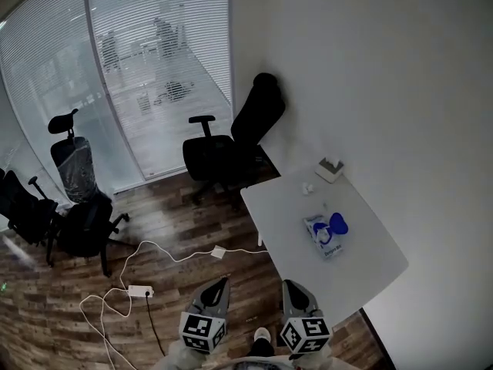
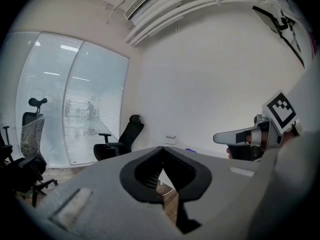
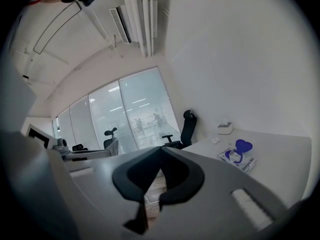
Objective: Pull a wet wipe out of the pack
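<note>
The wet wipe pack, white with a blue flip lid standing up, lies flat in the middle of the white table. In the right gripper view the wet wipe pack lies ahead and to the right. Both grippers hover short of the table's near edge, over the floor. My left gripper and right gripper point toward the table side by side, each with jaws closed and nothing between them. From the left gripper the right gripper shows alongside. The right gripper is also shut tip to tip.
A white tissue box and a small white object sit at the table's far end by the wall. A black office chair stands at that end; more chairs stand left. A white cable and power strip lie on the wood floor.
</note>
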The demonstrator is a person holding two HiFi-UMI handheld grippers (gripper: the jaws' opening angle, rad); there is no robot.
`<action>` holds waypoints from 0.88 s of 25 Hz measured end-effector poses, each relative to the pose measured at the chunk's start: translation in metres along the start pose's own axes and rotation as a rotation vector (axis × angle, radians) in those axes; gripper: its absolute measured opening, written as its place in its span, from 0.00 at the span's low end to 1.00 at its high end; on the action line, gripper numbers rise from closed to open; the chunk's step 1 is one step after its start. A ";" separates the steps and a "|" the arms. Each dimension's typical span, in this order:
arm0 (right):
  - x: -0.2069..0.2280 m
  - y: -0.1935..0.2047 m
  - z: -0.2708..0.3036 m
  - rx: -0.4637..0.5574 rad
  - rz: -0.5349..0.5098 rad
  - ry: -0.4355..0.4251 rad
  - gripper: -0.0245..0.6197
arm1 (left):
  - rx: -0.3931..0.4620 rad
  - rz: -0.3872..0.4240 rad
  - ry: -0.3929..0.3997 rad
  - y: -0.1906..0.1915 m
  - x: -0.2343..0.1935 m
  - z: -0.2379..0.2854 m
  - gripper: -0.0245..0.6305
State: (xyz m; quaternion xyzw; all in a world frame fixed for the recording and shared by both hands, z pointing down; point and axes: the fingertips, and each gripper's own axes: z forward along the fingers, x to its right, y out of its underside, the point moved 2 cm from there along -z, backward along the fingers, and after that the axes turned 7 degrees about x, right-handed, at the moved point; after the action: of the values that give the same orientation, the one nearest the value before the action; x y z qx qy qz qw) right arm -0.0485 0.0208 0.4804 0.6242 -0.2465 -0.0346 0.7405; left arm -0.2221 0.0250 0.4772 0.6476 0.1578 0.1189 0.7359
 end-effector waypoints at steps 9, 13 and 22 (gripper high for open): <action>0.061 -0.023 0.049 0.021 0.022 0.026 0.05 | -0.003 0.026 0.031 -0.011 0.008 0.083 0.04; 0.090 -0.032 0.056 0.047 0.045 0.081 0.05 | 0.005 0.051 0.084 -0.019 0.021 0.114 0.04; 0.152 -0.023 0.063 0.055 0.095 0.263 0.05 | -0.048 0.061 0.272 -0.005 0.044 0.194 0.04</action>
State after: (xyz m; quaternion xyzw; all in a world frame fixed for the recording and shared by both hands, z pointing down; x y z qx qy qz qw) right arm 0.0647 -0.0963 0.5136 0.6313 -0.1772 0.0893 0.7498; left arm -0.1066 -0.1365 0.4906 0.6124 0.2334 0.2318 0.7189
